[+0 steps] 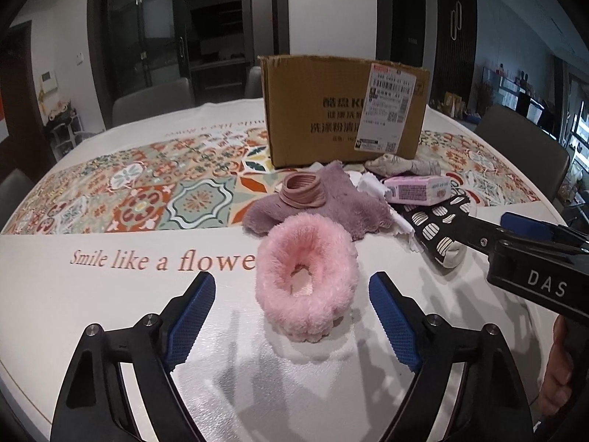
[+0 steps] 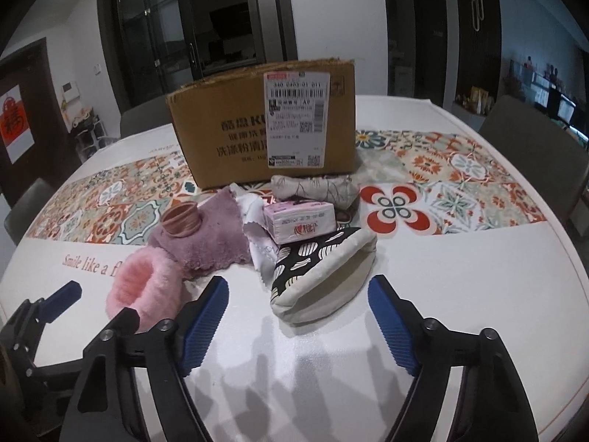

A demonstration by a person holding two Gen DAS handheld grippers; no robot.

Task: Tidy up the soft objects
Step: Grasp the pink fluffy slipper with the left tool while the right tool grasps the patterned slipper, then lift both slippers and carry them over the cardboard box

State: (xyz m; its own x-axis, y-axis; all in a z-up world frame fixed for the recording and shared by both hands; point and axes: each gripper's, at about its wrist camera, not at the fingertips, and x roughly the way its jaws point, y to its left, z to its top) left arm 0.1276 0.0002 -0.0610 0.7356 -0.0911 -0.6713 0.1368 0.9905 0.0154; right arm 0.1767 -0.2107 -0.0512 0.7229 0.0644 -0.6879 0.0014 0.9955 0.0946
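On the white table (image 1: 92,294), toward twelve o'clock from both grippers, a cardboard box (image 1: 331,110) stands on a patterned runner (image 1: 147,191), with a heap of soft things just in front of it. Nearest lies a pink fluffy ring (image 1: 307,285), and the left gripper (image 1: 292,316) hangs with its blue pads spread on either side of it, apart from the fur. Behind, at twelve, a mauve plush cloth (image 1: 346,199) carries a coiled pink band (image 1: 303,189). At two o'clock sits a pink tissue pack (image 1: 416,189) and a black-and-white patterned mitt (image 2: 320,269). The right gripper (image 2: 298,316) is likewise spread wide, the mitt's pale cuff just ahead of its pads, untouched.
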